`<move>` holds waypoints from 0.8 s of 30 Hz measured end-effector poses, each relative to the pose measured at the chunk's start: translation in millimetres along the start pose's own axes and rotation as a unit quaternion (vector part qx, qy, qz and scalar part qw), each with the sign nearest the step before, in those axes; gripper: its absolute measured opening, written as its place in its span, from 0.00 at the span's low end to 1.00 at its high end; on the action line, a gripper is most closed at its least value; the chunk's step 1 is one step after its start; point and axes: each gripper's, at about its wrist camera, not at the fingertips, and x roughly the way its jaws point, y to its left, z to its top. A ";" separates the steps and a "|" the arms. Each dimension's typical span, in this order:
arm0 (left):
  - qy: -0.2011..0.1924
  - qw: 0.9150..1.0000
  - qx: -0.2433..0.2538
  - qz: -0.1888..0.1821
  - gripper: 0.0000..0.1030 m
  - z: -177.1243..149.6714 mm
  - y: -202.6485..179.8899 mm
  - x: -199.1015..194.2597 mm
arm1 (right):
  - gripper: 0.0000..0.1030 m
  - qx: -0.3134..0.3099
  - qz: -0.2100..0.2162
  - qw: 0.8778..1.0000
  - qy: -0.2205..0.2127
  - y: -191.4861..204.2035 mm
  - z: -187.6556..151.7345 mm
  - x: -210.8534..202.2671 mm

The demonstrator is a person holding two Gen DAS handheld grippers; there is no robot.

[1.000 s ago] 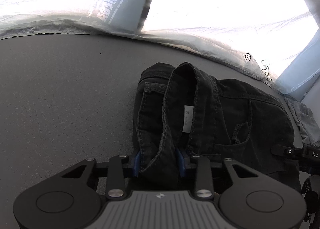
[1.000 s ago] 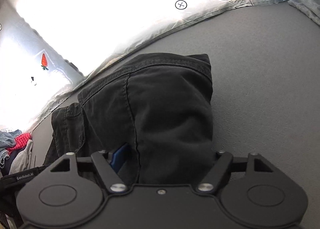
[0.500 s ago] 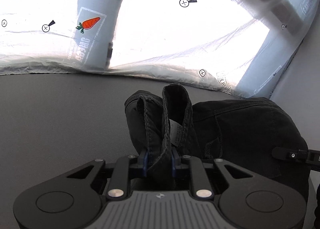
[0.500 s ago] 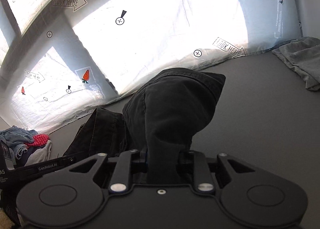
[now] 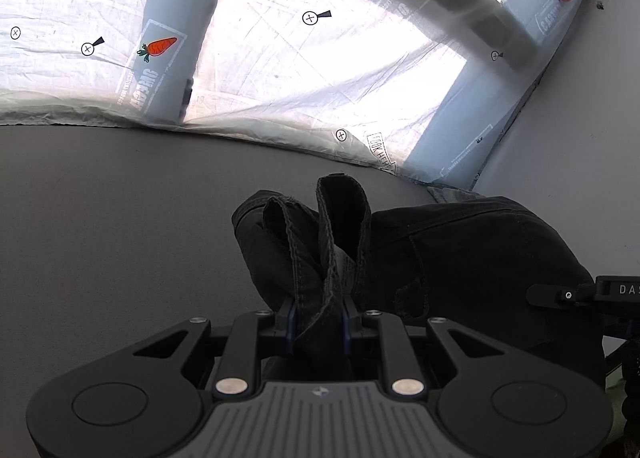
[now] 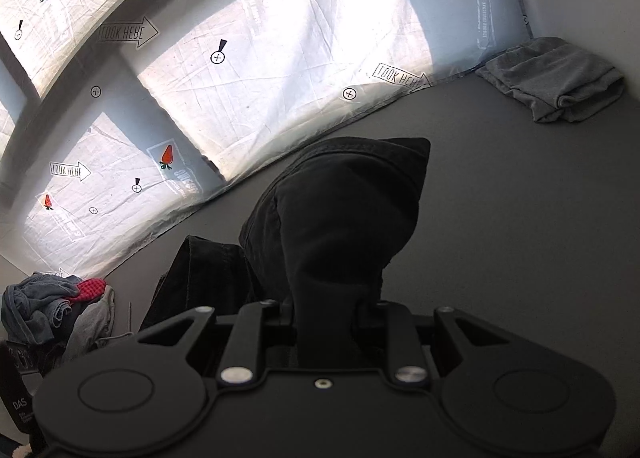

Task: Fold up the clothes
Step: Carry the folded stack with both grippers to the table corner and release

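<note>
Gripping the black trousers point(image 5: 460, 258) at 2 bunched edges, your left gripper point(image 5: 319, 324) and right gripper point(image 6: 326, 312) were clamped on thick, limp denim-like cloth.

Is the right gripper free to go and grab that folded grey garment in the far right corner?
Probably not yet. The right gripper is shut on the black pants, as is the left gripper. The grey surface toward the folded grey garment looks unobstructed, but the pants must be released first.
</note>
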 end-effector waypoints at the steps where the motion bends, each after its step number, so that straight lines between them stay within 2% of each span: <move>1: 0.002 1.000 0.005 0.003 0.21 -3.3 -4.2 -1.7 | 0.22 0.001 0.000 1.000 0.003 -3.5 -3.5 -2.9; 7: 0.011 1.000 0.009 0.007 0.21 -10.7 -39.4 4.0 | 0.22 0.011 0.012 1.000 0.009 -43.2 -7.5 -16.4; 12: 0.001 0.999 0.029 0.014 0.21 3.6 -99.9 28.7 | 0.22 0.032 0.043 0.999 -0.011 -104.0 14.7 -25.6; 15: 0.000 0.999 0.042 0.013 0.21 22.7 -153.9 54.9 | 0.22 0.056 0.067 0.996 -0.028 -149.4 33.2 -31.6; 18: 0.001 0.996 0.084 -0.005 0.21 44.3 -217.1 87.1 | 0.22 0.084 0.085 0.991 -0.053 -198.7 51.2 -36.5; 22: 0.023 0.995 0.095 -0.036 0.21 63.5 -273.6 142.4 | 0.22 0.117 0.094 0.986 -0.075 -254.3 76.7 -45.7; 24: 0.039 0.993 0.094 -0.052 0.20 74.3 -292.5 169.7 | 0.22 0.153 0.102 0.979 -0.093 -285.9 89.6 -49.8</move>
